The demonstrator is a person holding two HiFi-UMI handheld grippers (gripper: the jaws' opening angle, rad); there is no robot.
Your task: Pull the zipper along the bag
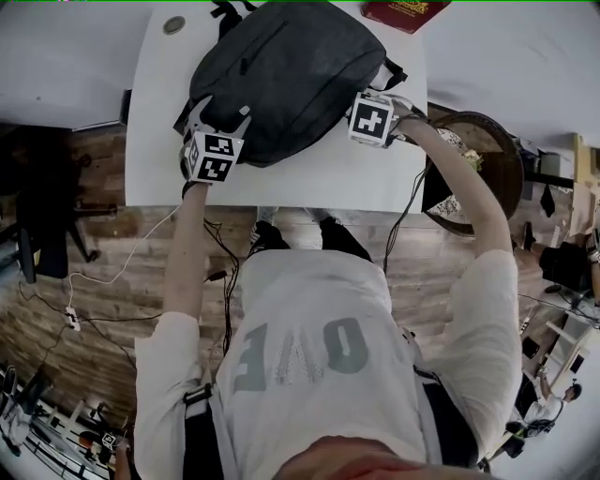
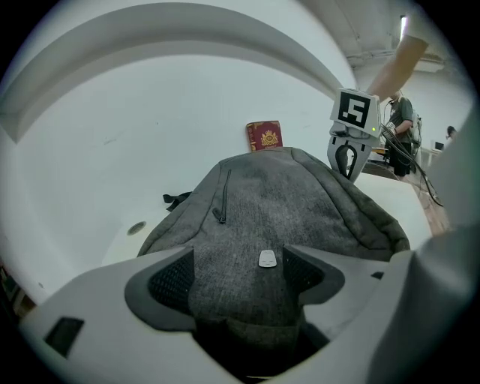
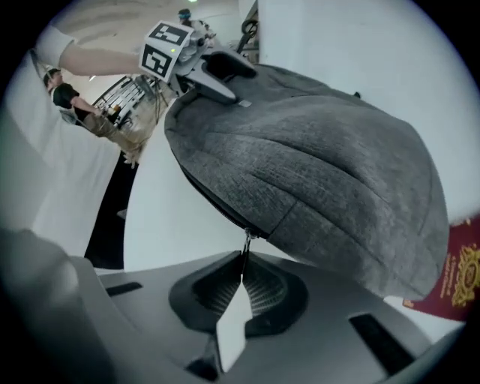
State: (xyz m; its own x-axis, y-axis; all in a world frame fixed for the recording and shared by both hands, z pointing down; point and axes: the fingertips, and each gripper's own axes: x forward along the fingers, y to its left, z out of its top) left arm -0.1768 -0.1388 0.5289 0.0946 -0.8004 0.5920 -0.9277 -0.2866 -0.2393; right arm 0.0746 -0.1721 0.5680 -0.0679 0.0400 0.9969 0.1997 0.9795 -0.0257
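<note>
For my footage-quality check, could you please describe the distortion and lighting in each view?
Head view: even light, table edges slightly bowed; left gripper view: heavy fisheye, dark corners, bag sharp; right gripper view: same fisheye, zipper pull crisp.

There is one grey bag (image 1: 291,75), one white tabletop (image 1: 309,178), one red booklet (image 1: 405,11) and one round disc (image 1: 173,25). The tools number two: the left tool (image 2: 236,274) and the right tool (image 3: 241,270), each with one marker cube. The bag shows two zippers: one zipper pull (image 3: 244,244) at its edge and one front pull (image 2: 220,215).
</note>
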